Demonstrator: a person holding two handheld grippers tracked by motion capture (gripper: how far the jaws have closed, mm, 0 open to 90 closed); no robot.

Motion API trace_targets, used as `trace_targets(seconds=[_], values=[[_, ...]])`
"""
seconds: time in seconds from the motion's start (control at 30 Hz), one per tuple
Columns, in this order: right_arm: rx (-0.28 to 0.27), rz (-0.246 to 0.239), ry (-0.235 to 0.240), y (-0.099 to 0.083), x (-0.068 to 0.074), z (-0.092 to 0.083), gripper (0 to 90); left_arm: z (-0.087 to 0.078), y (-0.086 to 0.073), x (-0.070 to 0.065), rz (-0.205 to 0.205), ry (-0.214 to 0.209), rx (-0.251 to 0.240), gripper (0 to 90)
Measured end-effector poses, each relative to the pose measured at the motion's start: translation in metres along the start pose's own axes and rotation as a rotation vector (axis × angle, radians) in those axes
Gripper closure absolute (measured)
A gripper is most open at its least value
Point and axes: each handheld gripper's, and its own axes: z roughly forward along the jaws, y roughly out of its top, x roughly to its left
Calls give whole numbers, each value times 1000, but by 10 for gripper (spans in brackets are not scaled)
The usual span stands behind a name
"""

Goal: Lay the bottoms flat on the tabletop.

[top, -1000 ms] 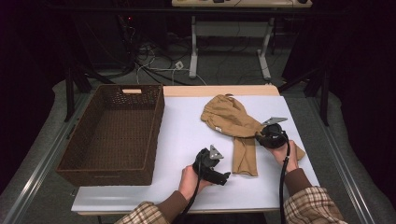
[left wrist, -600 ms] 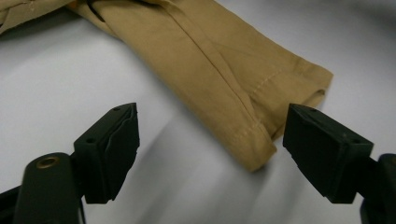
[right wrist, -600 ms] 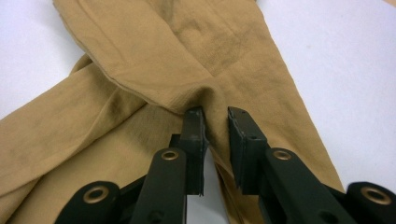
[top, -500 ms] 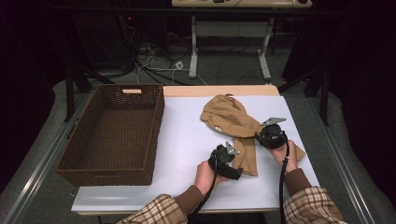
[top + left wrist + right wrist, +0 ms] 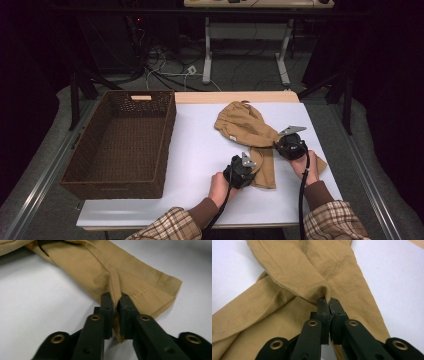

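Observation:
A tan pair of trousers (image 5: 243, 125) lies crumpled on the white table (image 5: 195, 155), with its legs running toward the near right. My left gripper (image 5: 251, 164) is at the near leg, and its jaws have just been closing. In the left gripper view the left gripper (image 5: 113, 298) pinches a raised fold of the tan leg (image 5: 140, 282) close to its hem. My right gripper (image 5: 281, 143) rests on the cloth further right, and its jaws have also just been closing. In the right gripper view the right gripper (image 5: 327, 302) nips a ridge of the trouser fabric (image 5: 312, 270).
A dark brown wicker basket (image 5: 168, 135) stands empty on the left of the table. A bare wooden strip (image 5: 235, 96) runs along the far edge. Beyond the table are metal stands and cables on the floor.
My left gripper has moved right from the bare table onto the trouser leg and closed on a fold of it. The right hand has stayed where it was.

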Motion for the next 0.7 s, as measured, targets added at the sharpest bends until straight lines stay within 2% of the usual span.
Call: trace_targets(seconds=[0.13,0.37,0.7], values=[[0,-7,14,1,2,-3,887,-6,-5,5,-2,2,-1,861],[1,-2,48,2,9,-7,887,-27,-18,17,-12,23,-1,865],[17,13,126,3,23,-13,886,-58,-39,26,-5,54,14,865]])
